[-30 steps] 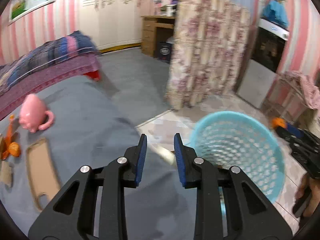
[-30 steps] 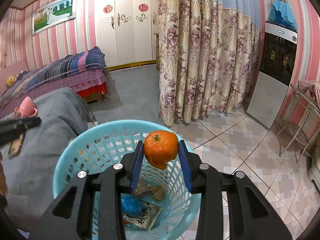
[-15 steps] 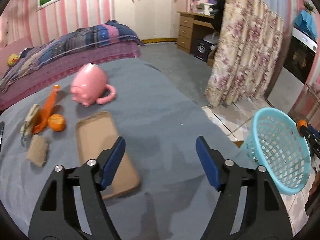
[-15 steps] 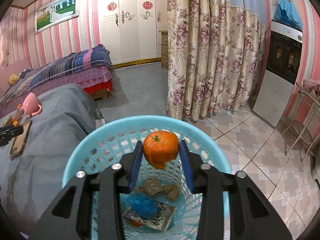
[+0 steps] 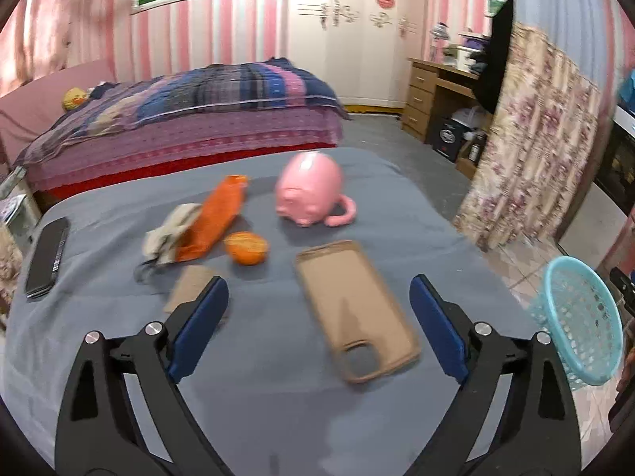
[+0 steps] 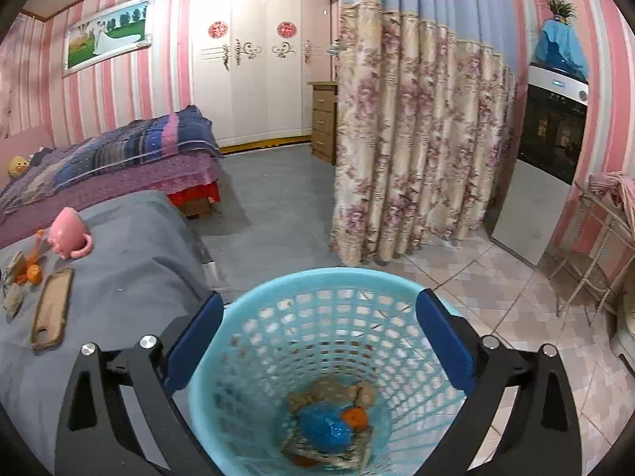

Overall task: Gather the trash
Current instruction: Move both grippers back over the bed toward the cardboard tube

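Your right gripper (image 6: 317, 341) hung tilted downward over the light blue perforated plastic basket (image 6: 278, 289), which stood on the tiled floor beside the grey-covered table (image 6: 131, 273). Its jaws were opening and stood wide, with nothing between the blue pads (image 6: 444, 341); the basket's mouth filled the gap below them. At the bottom of the basket lay the round orange fruit (image 6: 355, 416), touching a crumpled blue wrapper (image 6: 323, 428), with brownish scraps (image 6: 329, 392) and a printed paper under them.

Your left gripper (image 5: 317, 325) pointed down at an angle over the table, jaws also opening, empty and spread wide. Between its fingers, lying flat on the cloth, was the tan rubber phone case (image 5: 353, 305), not touched by either pad. Beyond it sat half an orange peel (image 5: 246, 246), an orange plastic wrapper (image 5: 216, 218) lying over a crumpled beige paper (image 5: 166, 234), and a brown cardboard scrap (image 5: 190, 287) just beside the left finger. An overturned pink pig-shaped ceramic mug (image 5: 311, 192) and a dark phone (image 5: 47, 256) lay farther off. The view was blurred.
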`<action>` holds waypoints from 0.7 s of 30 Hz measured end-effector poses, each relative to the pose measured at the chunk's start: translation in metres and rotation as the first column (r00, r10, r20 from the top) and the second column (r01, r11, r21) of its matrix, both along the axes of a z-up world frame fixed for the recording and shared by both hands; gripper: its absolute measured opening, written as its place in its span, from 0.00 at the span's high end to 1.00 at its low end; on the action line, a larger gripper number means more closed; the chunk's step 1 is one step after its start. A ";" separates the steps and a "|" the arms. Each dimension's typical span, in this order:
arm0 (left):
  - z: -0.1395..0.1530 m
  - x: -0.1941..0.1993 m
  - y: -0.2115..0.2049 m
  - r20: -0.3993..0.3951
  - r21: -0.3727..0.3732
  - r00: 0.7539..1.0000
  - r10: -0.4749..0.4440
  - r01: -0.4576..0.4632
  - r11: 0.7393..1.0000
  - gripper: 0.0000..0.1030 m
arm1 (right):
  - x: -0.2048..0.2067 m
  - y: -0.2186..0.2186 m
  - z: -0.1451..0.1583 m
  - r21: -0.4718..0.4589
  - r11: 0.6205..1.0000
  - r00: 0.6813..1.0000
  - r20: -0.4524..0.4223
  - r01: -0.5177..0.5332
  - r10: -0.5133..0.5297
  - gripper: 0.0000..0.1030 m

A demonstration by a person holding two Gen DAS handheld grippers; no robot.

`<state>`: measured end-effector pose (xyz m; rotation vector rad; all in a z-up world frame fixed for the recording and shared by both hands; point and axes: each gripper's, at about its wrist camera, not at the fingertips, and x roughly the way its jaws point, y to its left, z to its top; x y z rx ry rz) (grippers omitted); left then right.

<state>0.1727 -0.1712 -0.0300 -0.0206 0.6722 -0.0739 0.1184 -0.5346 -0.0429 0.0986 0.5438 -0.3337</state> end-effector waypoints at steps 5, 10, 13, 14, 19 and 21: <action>0.000 -0.009 0.044 0.002 -0.007 0.997 0.078 -0.078 0.997 0.11 | 0.015 0.033 -0.002 0.010 0.998 0.998 -0.008 -0.057 0.057 0.07; -0.005 -0.014 0.079 0.004 0.005 0.991 0.136 -0.136 0.991 0.10 | 0.035 0.076 0.001 -0.001 0.991 0.991 -0.005 -0.131 0.131 0.07; -0.009 -0.015 0.099 0.004 0.012 0.986 0.167 -0.167 0.986 0.10 | 0.047 0.108 0.007 -0.005 0.983 0.983 0.010 -0.186 0.186 0.07; -0.010 -0.015 0.105 0.005 0.012 0.985 0.175 -0.175 0.984 0.10 | 0.052 0.120 0.008 -0.007 0.978 0.978 0.013 -0.207 0.207 0.07; -0.017 -0.015 0.135 0.003 0.003 0.971 0.240 -0.240 0.971 0.07 | 0.077 0.172 0.012 0.000 0.956 0.956 0.020 -0.294 0.294 0.07; -0.023 -0.013 0.146 -0.014 0.007 0.966 0.257 -0.257 0.966 0.07 | 0.084 0.186 0.010 0.012 0.949 0.949 0.021 -0.316 0.315 0.07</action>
